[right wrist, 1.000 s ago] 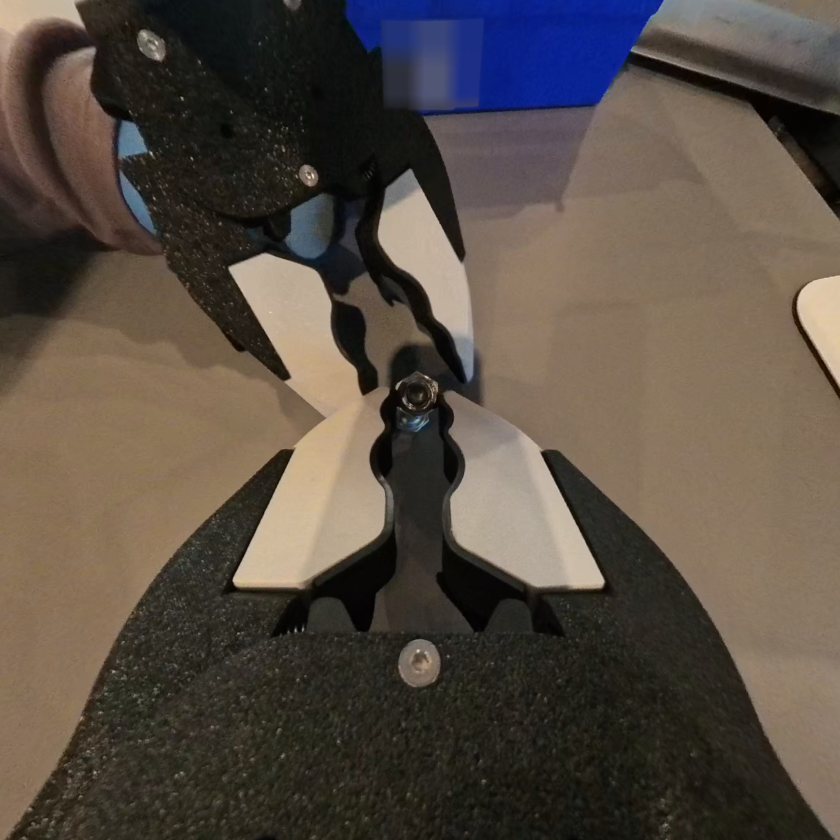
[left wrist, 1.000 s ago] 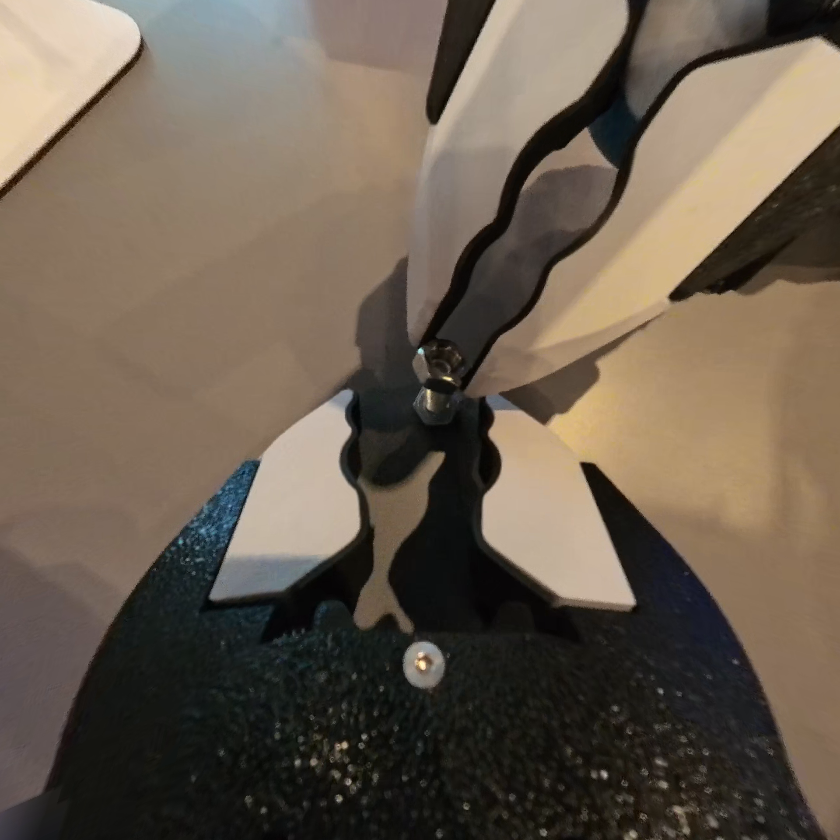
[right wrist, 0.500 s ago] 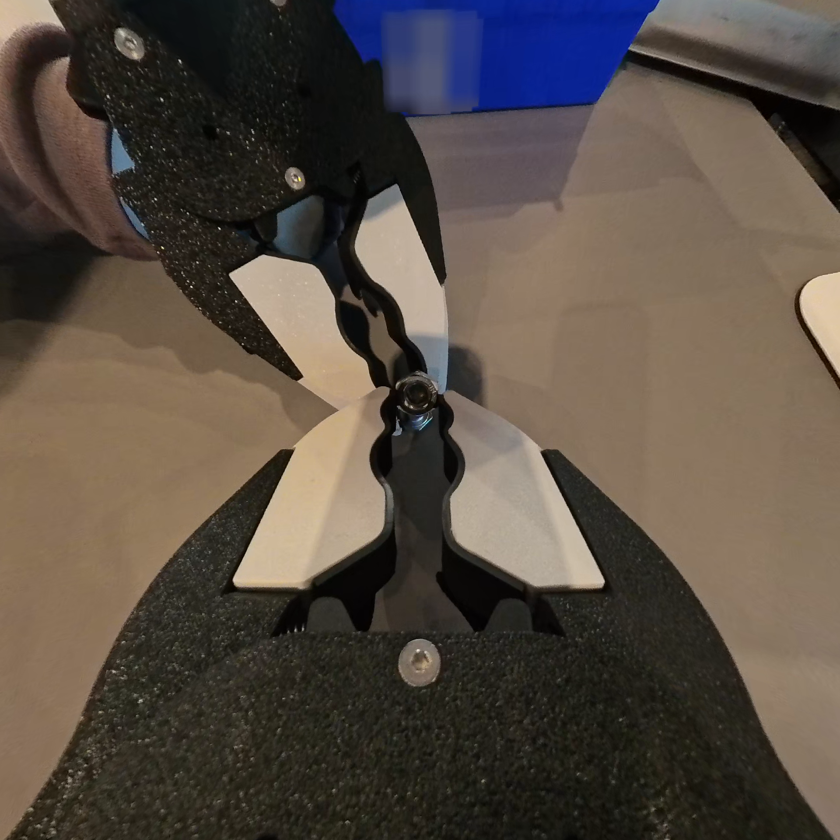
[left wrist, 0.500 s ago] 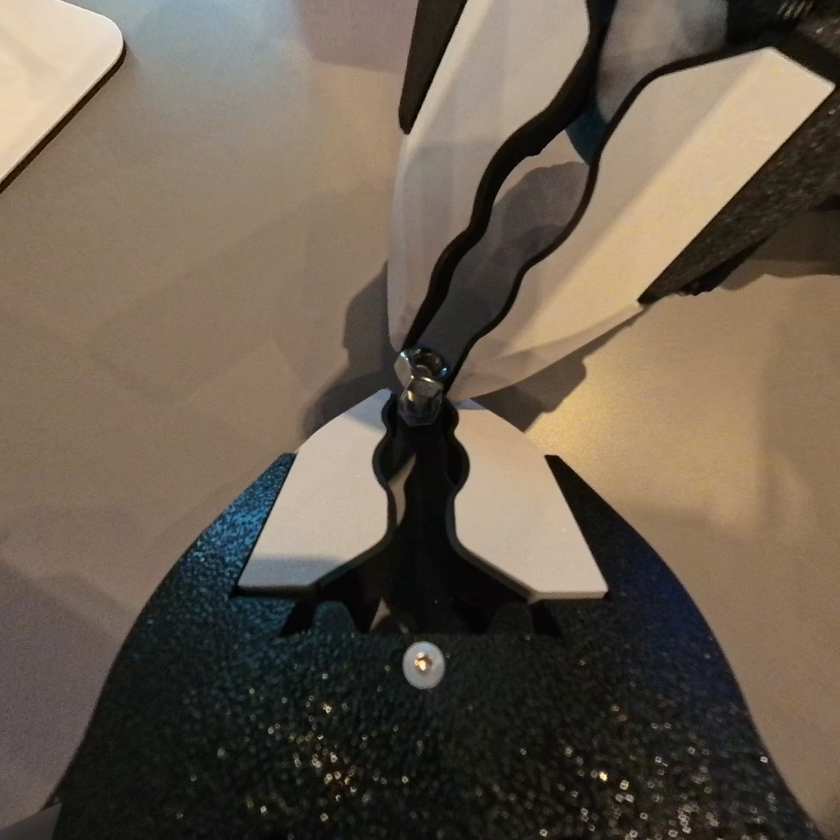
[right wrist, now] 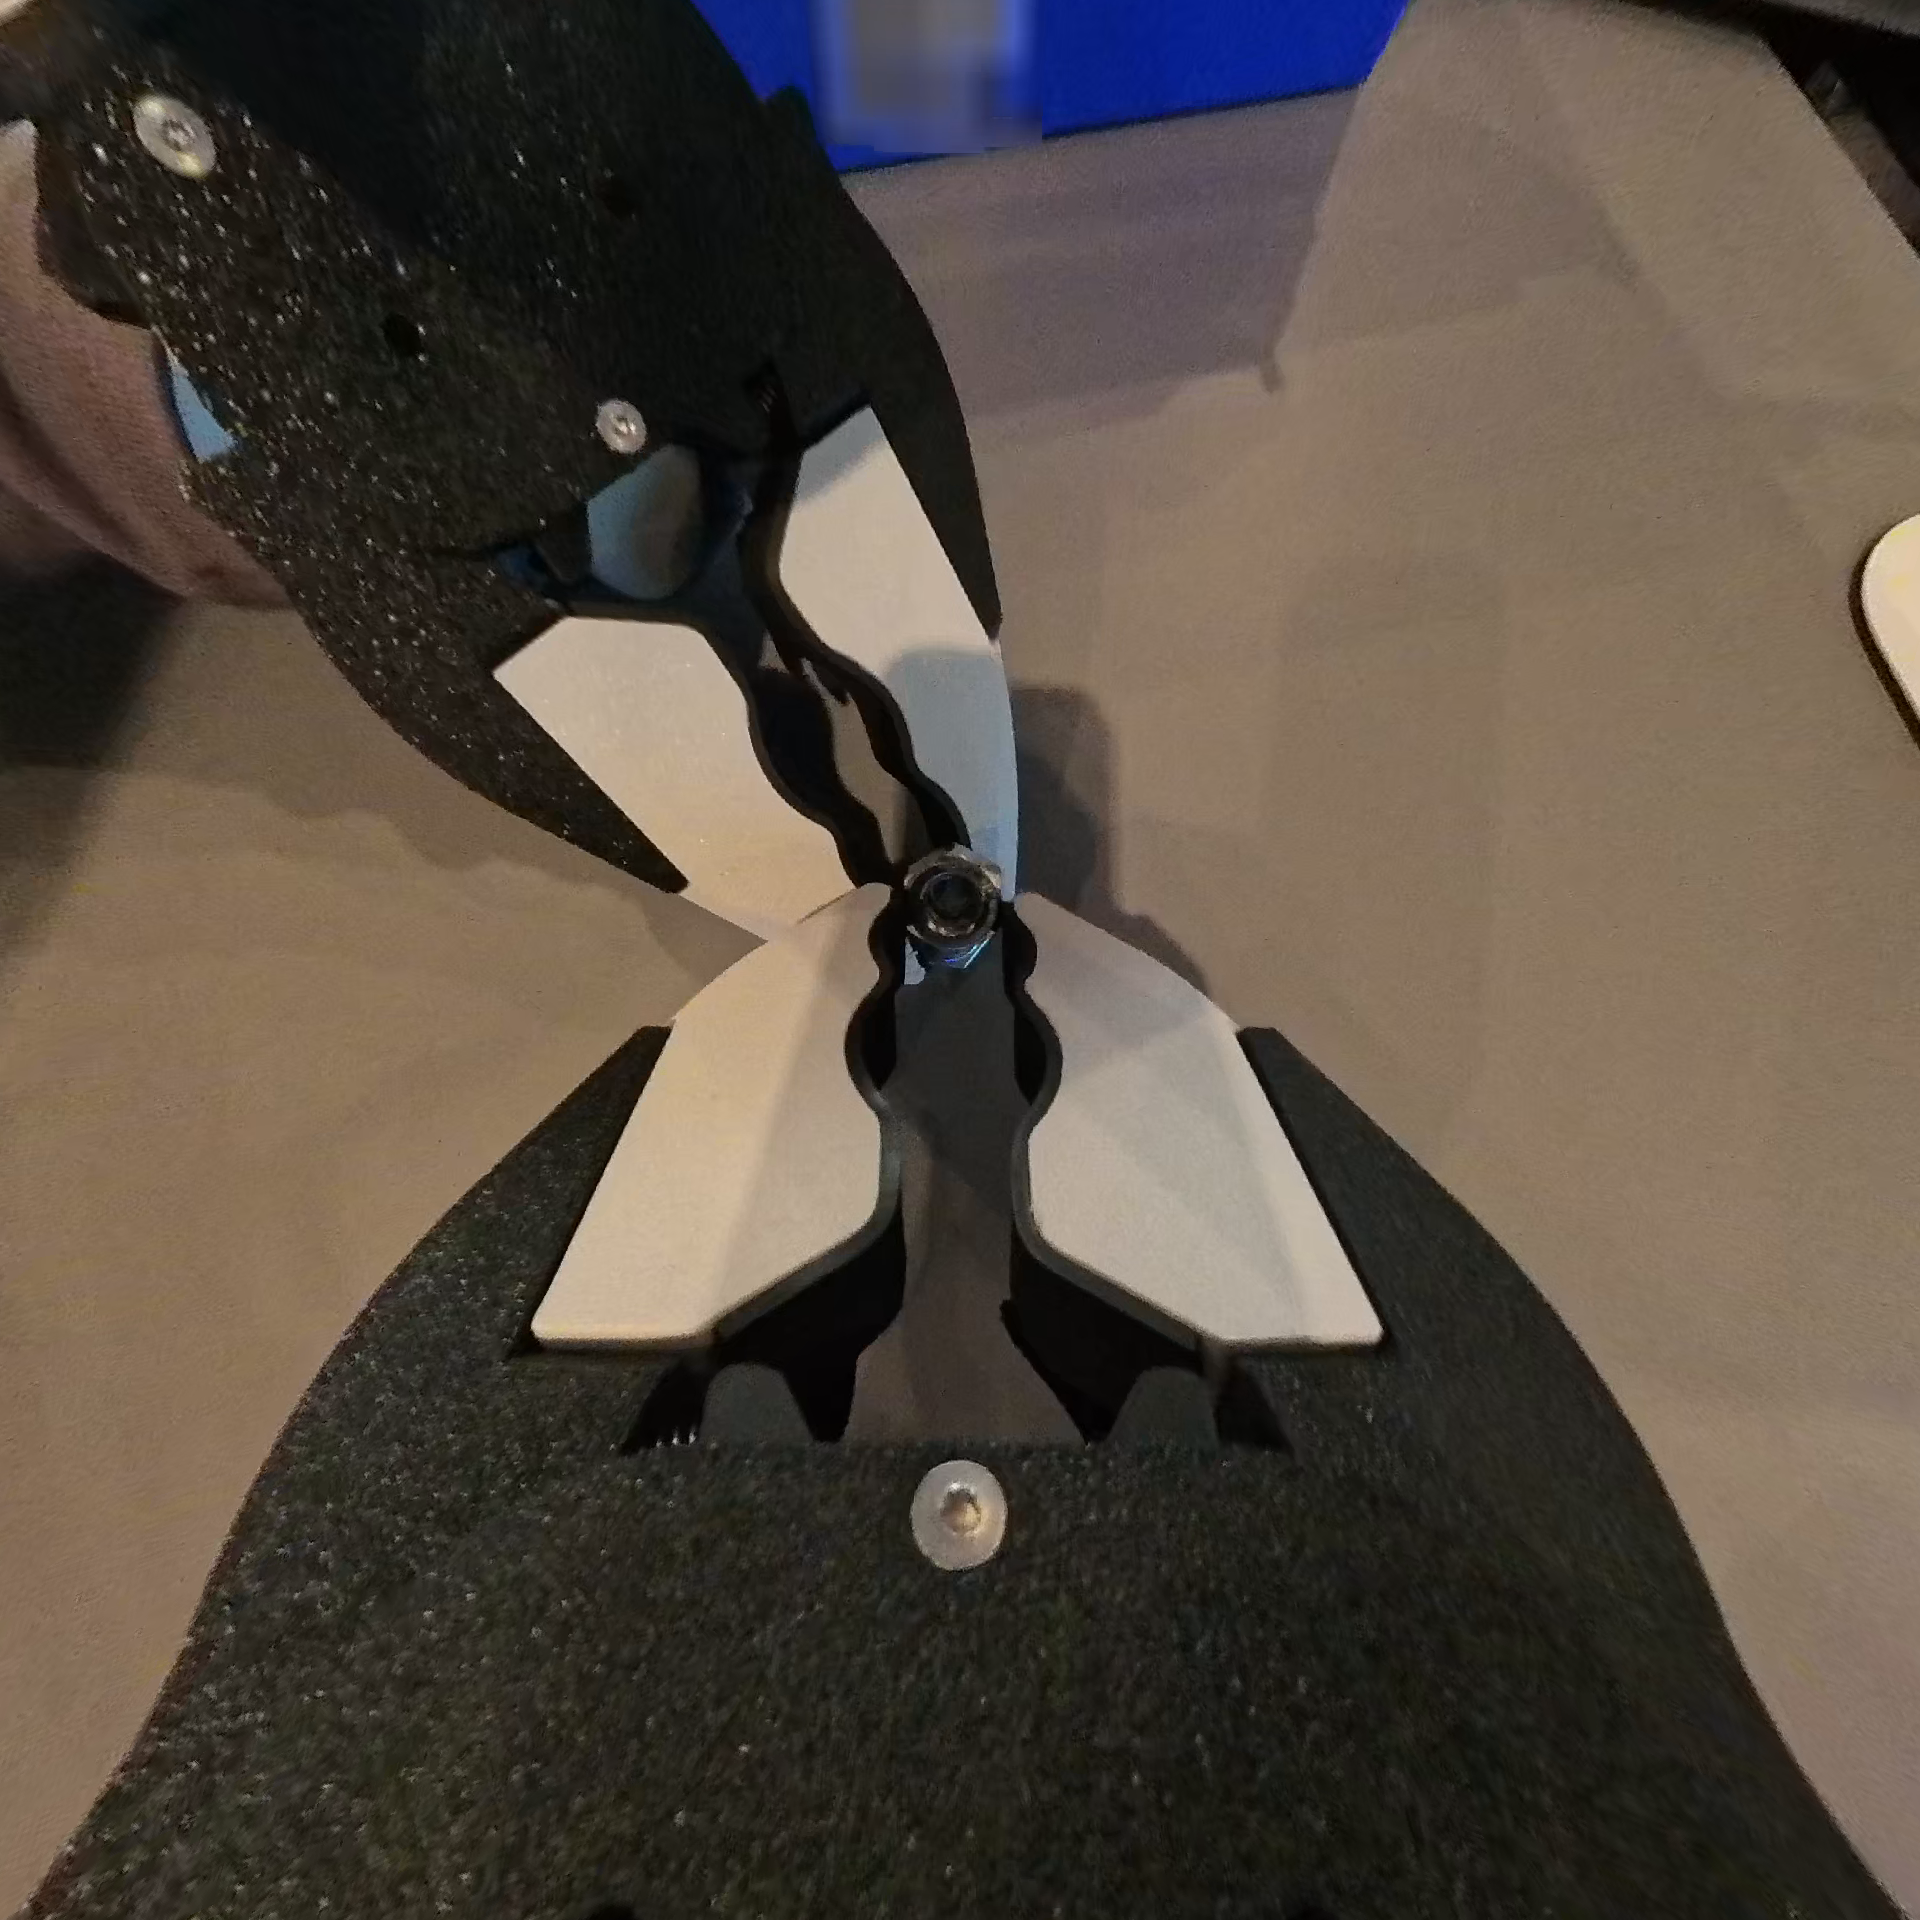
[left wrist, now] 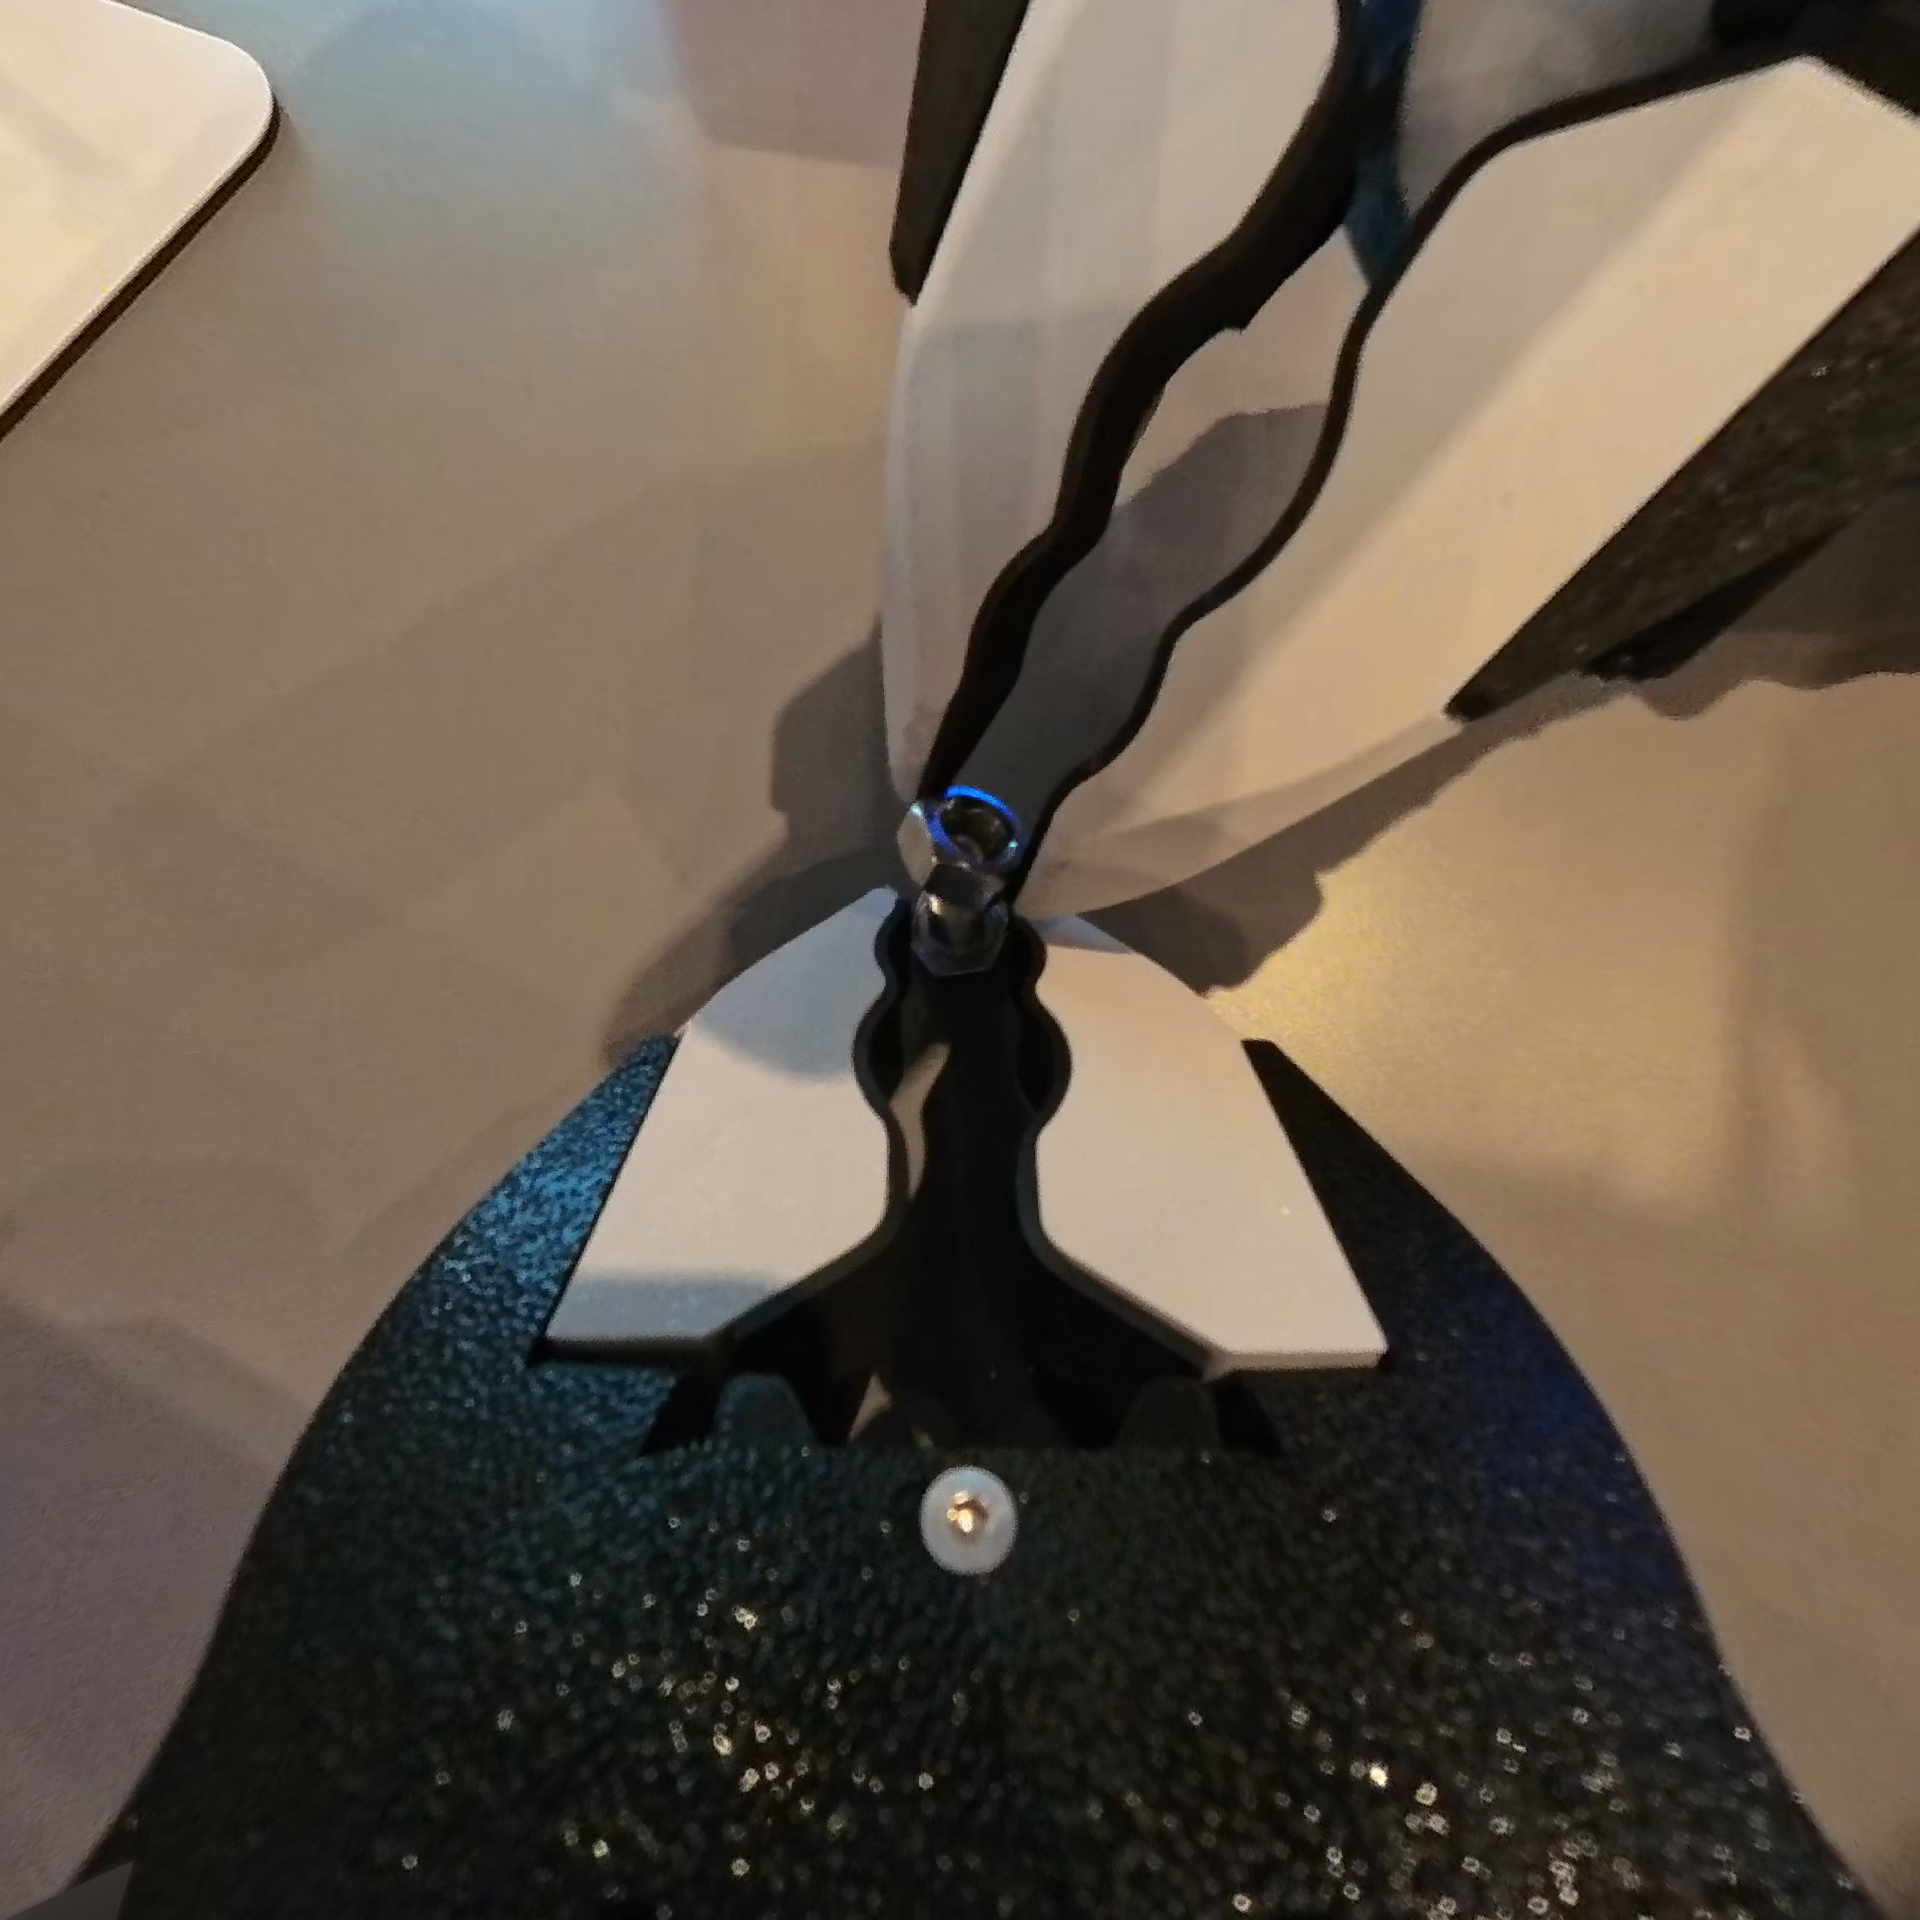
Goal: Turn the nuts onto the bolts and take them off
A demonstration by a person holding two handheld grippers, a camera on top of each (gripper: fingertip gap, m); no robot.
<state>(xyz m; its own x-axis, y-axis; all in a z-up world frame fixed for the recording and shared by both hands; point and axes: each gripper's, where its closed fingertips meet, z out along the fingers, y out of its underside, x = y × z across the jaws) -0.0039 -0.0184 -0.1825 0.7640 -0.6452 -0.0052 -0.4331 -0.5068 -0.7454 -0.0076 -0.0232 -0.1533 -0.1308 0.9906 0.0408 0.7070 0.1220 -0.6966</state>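
A small steel bolt [left wrist: 964, 834] with a hex nut [left wrist: 951, 928] on it hangs in the air between both grippers, above the grey table [left wrist: 416, 623]. My left gripper [left wrist: 956, 935] is shut on the nut end. My right gripper [left wrist: 971, 831] reaches down from above and is shut on the bolt's other end. In the right wrist view my right gripper [right wrist: 948, 940] pinches the near end [right wrist: 951, 958]. The left gripper [right wrist: 940, 868] comes in from the upper left and pinches the far hex end [right wrist: 948, 899]. The fingertips of the two grippers almost touch.
A white board with rounded corners lies on the table, at the left [left wrist: 104, 177] and at the right edge of the right wrist view [right wrist: 1896, 623]. A blue bin [right wrist: 1143, 62] stands at the back. A sleeved arm [right wrist: 83, 468] holds the left gripper. Less than 4 cm separates the two grippers' tips.
My left gripper was open around the near end and has closed on it. The right gripper kept its hold, and both views drew slightly closer.
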